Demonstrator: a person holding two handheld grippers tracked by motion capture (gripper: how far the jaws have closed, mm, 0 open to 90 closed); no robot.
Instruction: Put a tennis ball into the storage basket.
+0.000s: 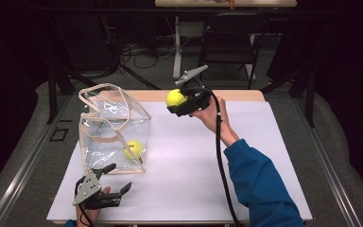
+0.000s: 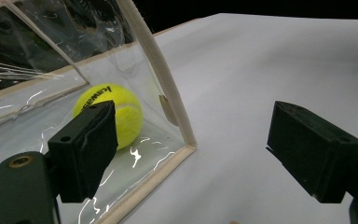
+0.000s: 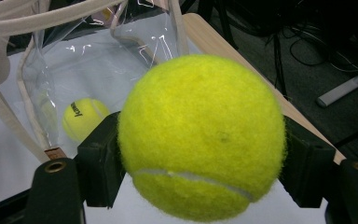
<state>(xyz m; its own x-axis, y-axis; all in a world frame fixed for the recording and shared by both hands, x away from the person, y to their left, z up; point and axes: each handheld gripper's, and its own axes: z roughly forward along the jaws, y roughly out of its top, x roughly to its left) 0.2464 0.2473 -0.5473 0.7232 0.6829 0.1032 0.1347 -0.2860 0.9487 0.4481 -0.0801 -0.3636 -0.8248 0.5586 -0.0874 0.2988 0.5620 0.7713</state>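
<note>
A tennis ball (image 1: 175,97) is clamped in the right gripper (image 1: 182,100), at two o'clock from the clear bag (image 1: 105,120). The left gripper (image 1: 116,178), at the bag's six o'clock, is held wide open.

Held tennis ball (image 3: 200,135): fuzzy yellow felt, matt, with smooth pale seam. Second tennis ball (image 2: 109,114): same nap, black printed lettering. Bag (image 1: 113,130): clear glossy plastic film, creased (glare streaks all over), edged and handled in matt beige cloth tape. Right gripper (image 3: 200,186) and left gripper (image 2: 205,154): matt black plastic jaws, brass-coloured metal insets. Table top (image 1: 194,161): smooth matt white sheet; far edge pale wood.
</note>
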